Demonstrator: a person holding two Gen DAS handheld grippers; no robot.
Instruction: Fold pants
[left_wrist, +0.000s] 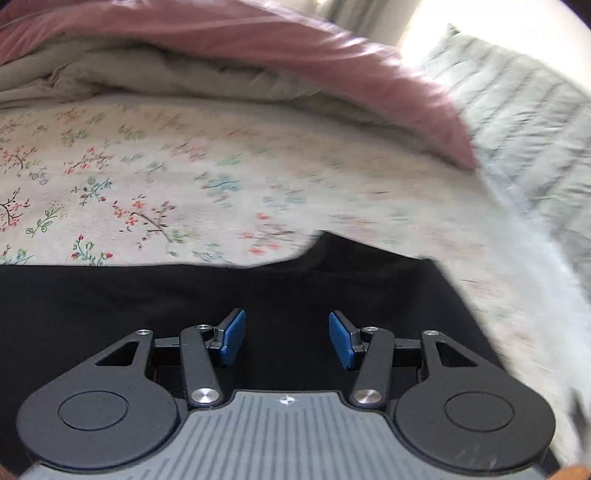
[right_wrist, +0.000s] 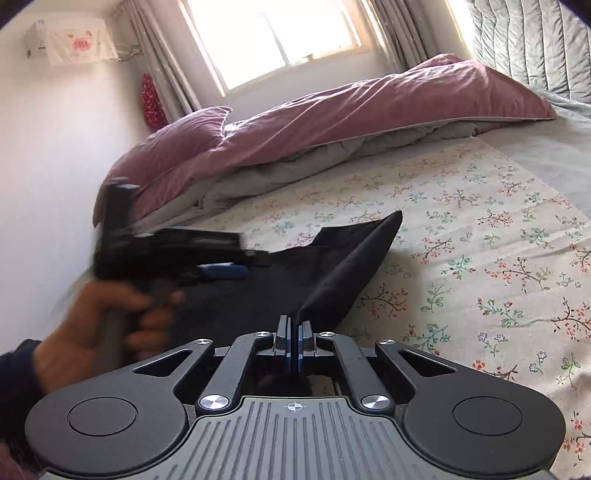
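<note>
Black pants lie on the floral bed sheet. In the left wrist view my left gripper hovers over the dark cloth with its blue pads well apart and nothing between them. In the right wrist view my right gripper is shut on a fold of the pants, which rises as a taut ridge from its tips toward a pointed corner. The left gripper shows there too, blurred, held by a hand over the left part of the pants.
A pink and grey duvet is bunched along the far side of the bed. A grey quilted cover stands at the right. A white wall runs along the left edge, with a bright window behind. Floral sheet spreads to the right.
</note>
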